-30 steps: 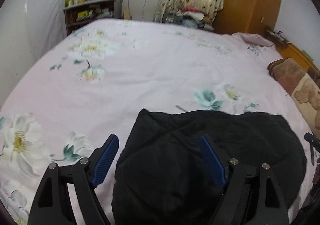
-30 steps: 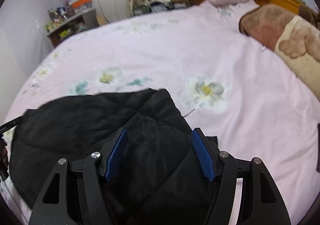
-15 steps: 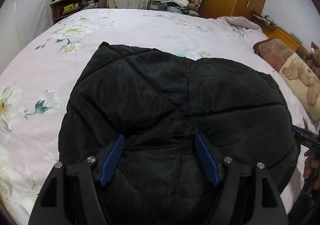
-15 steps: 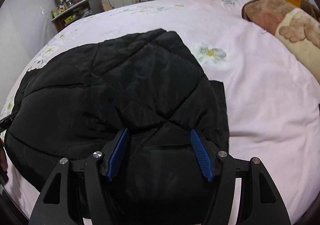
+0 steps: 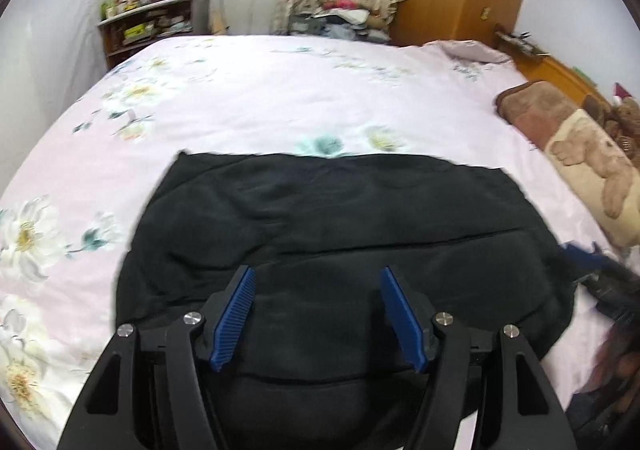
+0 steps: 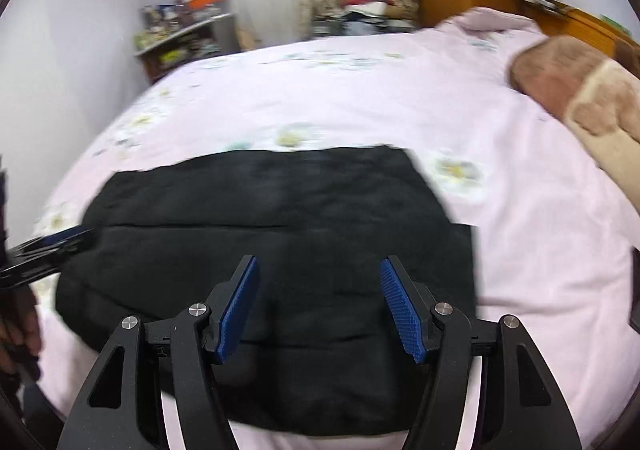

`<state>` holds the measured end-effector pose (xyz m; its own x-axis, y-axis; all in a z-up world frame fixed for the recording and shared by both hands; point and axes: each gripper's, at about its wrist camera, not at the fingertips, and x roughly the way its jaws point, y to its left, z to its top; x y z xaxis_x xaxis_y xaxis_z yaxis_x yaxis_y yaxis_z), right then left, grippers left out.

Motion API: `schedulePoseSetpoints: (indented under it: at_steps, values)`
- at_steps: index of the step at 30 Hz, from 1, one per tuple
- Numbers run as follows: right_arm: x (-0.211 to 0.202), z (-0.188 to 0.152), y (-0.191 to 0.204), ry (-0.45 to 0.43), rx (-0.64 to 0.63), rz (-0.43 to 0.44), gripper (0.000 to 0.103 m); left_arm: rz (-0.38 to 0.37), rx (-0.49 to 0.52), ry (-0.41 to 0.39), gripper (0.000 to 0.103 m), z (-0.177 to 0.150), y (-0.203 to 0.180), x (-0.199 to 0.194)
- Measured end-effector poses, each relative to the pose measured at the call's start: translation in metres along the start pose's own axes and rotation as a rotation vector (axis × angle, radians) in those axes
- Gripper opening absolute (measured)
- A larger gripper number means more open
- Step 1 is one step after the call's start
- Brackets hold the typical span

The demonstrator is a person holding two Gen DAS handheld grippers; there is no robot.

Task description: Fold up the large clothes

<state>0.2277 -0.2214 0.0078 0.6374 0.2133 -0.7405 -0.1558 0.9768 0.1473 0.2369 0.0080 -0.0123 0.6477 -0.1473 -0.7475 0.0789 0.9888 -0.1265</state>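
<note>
Black quilted padded jacket (image 5: 344,234) lies spread flat near the bed's (image 5: 280,98) front edge, ready for folding; your left gripper (image 5: 316,314) and right gripper (image 6: 318,310) hover above it, fingers open, holding nothing.

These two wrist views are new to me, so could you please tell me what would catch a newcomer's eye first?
The black quilted jacket dominates, spread flat on the near part of the pink floral bedspread. The left gripper and right gripper both hang open above it, gripping nothing. A brown teddy-bear blanket lies along the bed's right edge.
</note>
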Motion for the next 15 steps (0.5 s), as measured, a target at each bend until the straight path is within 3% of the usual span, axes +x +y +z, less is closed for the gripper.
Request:
schedulePoseSetpoints:
  at_steps: [3,7,11,15]
  values:
    - [0.033,-0.009,0.016,0.063,-0.042,-0.019,0.063,-0.009,0.02,0.058,0.068,-0.006,-0.012,0.025]
    - [0.063,-0.017,0.005,0.111,0.025,-0.009,0.063,-0.008,0.02,0.084,0.069,-0.015,-0.008,0.051]
    - [0.073,-0.025,0.01,0.13,-0.031,-0.034,0.063,0.006,0.042,0.087,0.069,-0.014,-0.01,0.062]
    - [0.074,-0.017,0.007,0.16,-0.001,-0.025,0.064,-0.01,0.027,0.116,0.068,-0.004,-0.01,0.055]
